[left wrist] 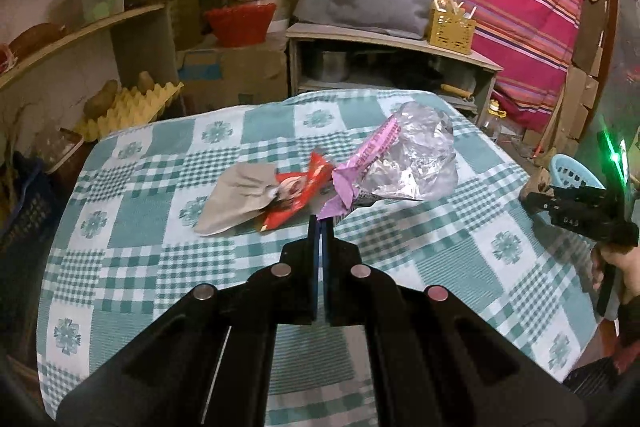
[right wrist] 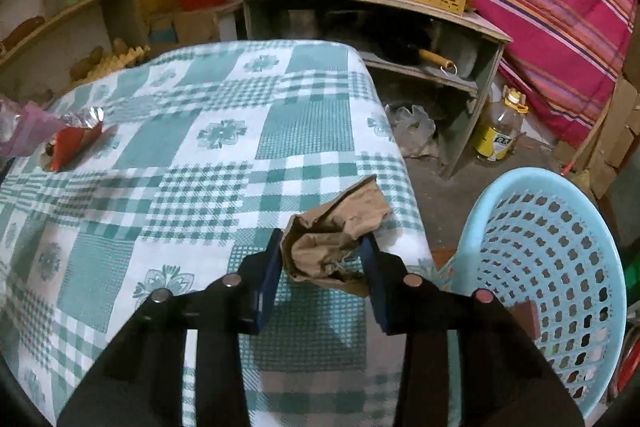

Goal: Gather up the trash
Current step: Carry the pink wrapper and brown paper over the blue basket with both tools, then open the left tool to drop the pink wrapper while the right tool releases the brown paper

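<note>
Purple wrapper (left wrist: 374,163): featherlight, crinkly; pinched at near corner by closed left gripper (left wrist: 320,223).
Brown paper (right wrist: 334,231): soft, crumpled; squeezed mid-wad by right gripper (right wrist: 322,251).

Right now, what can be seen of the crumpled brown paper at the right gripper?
The crumpled brown paper looks like a thin kraft bag or wrapper, creased and folded in on itself, with one pointed flap sticking up and away. It sits between the fingers of the right gripper, whose pads press its sides. It is near the table edge, over the green checked cloth, close to the blue basket. Whether it is lifted or rests on the cloth cannot be told.
</note>
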Demonstrator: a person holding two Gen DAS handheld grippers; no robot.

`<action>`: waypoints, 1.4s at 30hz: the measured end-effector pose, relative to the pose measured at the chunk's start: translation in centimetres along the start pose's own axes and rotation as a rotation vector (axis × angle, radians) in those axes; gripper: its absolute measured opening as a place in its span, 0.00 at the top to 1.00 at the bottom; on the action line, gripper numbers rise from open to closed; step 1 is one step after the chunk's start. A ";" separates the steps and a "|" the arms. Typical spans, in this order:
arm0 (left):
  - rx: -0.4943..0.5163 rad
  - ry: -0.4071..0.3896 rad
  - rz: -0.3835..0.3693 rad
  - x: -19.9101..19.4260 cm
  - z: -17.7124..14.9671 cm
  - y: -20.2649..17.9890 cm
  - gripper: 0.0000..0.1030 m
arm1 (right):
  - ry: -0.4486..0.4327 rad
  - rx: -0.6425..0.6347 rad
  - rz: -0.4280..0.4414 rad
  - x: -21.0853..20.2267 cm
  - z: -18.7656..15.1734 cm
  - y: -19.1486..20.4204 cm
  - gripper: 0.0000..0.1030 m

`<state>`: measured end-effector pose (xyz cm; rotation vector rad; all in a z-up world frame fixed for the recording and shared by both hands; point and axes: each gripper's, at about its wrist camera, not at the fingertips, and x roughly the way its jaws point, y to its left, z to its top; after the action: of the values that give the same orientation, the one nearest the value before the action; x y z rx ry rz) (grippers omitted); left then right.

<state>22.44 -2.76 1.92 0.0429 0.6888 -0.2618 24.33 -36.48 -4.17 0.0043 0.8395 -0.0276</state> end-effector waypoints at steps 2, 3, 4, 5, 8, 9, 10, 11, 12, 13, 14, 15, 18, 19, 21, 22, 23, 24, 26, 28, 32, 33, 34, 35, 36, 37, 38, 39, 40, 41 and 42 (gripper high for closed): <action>0.009 -0.005 -0.009 -0.1 0.4 -1.1 1.00 | -0.029 0.007 0.012 -1.2 -0.1 -0.7 0.63; 0.014 -0.007 -0.014 -0.1 0.6 -1.8 1.00 | -0.042 0.010 0.016 -2.0 -0.2 -1.2 0.63; 0.021 -0.012 -0.023 -0.2 0.9 -2.7 1.00 | -0.051 0.012 0.018 -2.5 -0.2 -1.6 0.63; 0.027 -0.016 -0.029 -0.2 1.0 -3.3 1.00 | -0.062 0.017 0.018 -3.4 -0.2 -2.3 0.63; 0.050 -0.030 -0.061 -0.4 1.7 -6.2 1.00 | -0.094 0.040 0.004 -5.8 -0.5 -4.7 0.63; 0.059 -0.035 -0.074 -0.4 2.0 -7.3 1.00 | -0.103 0.050 -0.004 -6.7 -0.6 -5.8 0.63; 0.068 -0.038 -0.088 -0.4 2.2 -8.5 1.00 | -0.108 0.058 -0.012 -7.3 -0.8 -6.7 0.63; 0.077 -0.041 -0.102 -0.4 2.4 -9.7 1.00 | -0.115 0.067 -0.025 -8.1 -1.1 -7.7 0.63; 0.084 -0.043 -0.113 -0.4 2.5 -10.6 1.00 | -0.120 0.077 -0.039 -8.9 -1.4 -9.0 0.63; 0.097 -0.045 -0.132 -0.3 2.7 -12.2 1.00 | -0.124 0.086 -0.049 -9.4 -1.6 -9.9 0.63; 0.107 -0.046 -0.145 -0.3 2.7 -13.1 1.00 | -0.127 0.100 -0.063 -10.1 -2.0 -11.1 0.63; 0.120 -0.048 -0.161 -0.2 2.9 -14.5 1.00 | -0.128 0.109 -0.073 -10.4 -2.2 -12.0 0.63; 0.159 -0.054 -0.204 0.1 3.0 -18.7 1.00 | -0.131 0.146 -0.109 -11.9 -3.3 -15.2 0.63; 0.168 -0.053 -0.215 0.2 3.0 -19.7 1.00 | -0.132 0.164 -0.120 -12.4 -3.7 -16.5 0.63; 0.194 -0.052 -0.236 0.5 2.9 -22.4 1.00 | -0.133 0.183 -0.133 -12.9 -4.3 -17.9 0.63; 0.208 -0.046 -0.249 0.8 2.8 -23.9 1.00 | -0.133 0.195 -0.142 -13.3 -4.7 -18.9 0.63; 0.217 -0.040 -0.258 1.0 2.7 -24.9 1.00 | -0.132 0.201 -0.148 -13.4 -5.0 -19.4 0.63; 0.228 -0.033 -0.267 1.3 2.5 -26.0 1.00 | -0.131 0.208 -0.153 -13.6 -5.3 -20.1 0.63; 0.247 -0.022 -0.281 1.7 2.2 -27.8 1.00 | -0.128 0.220 -0.160 -13.7 -5.9 -21.2 0.63; 0.264 -0.009 -0.298 2.3 1.8 -29.7 1.00 | -0.125 0.230 -0.162 -13.8 -6.3 -21.9 0.63; 0.298 0.021 -0.309 3.8 1.4 -32.7 1.00 | -0.121 0.241 -0.159 -13.6 -6.7 -23.0 0.63; 0.303 0.026 -0.314 4.0 1.2 -33.2 1.00 | -0.121 0.242 -0.159 -13.6 -6.7 -23.2 0.63; 0.307 0.032 -0.320 4.3 1.1 -33.7 1.00 | -0.122 0.244 -0.158 -13.5 -6.7 -23.3 0.63; 0.310 0.036 -0.325 4.5 1.1 -34.1 1.00 | -0.122 0.246 -0.156 -13.4 -6.7 -23.4 0.63; 0.313 0.040 -0.328 4.8 1.1 -34.6 1.00 | -0.122 0.247 -0.155 -13.4 -6.7 -23.4 0.63; 0.315 0.041 -0.330 5.0 1.1 -34.9 1.00 | -0.123 0.248 -0.154 -13.3 -6.7 -23.4 0.63; 0.314 0.038 -0.332 5.0 1.1 -35.1 0.99 | -0.123 0.249 -0.153 -13.2 -6.6 -23.4 0.63; 0.315 0.041 -0.338 5.1 1.1 -35.3 0.97 | -0.123 0.249 -0.153 -13.3 -6.7 -23.4 0.63; 0.313 0.044 -0.340 5.1 1.2 -35.4 0.91 | -0.124 0.251 -0.153 -13.3 -6.8 -23.2 0.63; 0.308 0.045 -0.343 5.1 1.3 -35.4 0.87 | -0.123 0.250 -0.152 -13.3 -6.8 -23.2 0.63; 0.305 0.043 -0.346 5.1 1.3 -35.4 0.75 | -0.122 0.250 -0.150 -13.2 -6.7 -23.2 0.63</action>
<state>18.09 -38.23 1.35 0.2224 0.6927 -0.6994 9.92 -59.28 1.28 0.1730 0.7086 -0.2715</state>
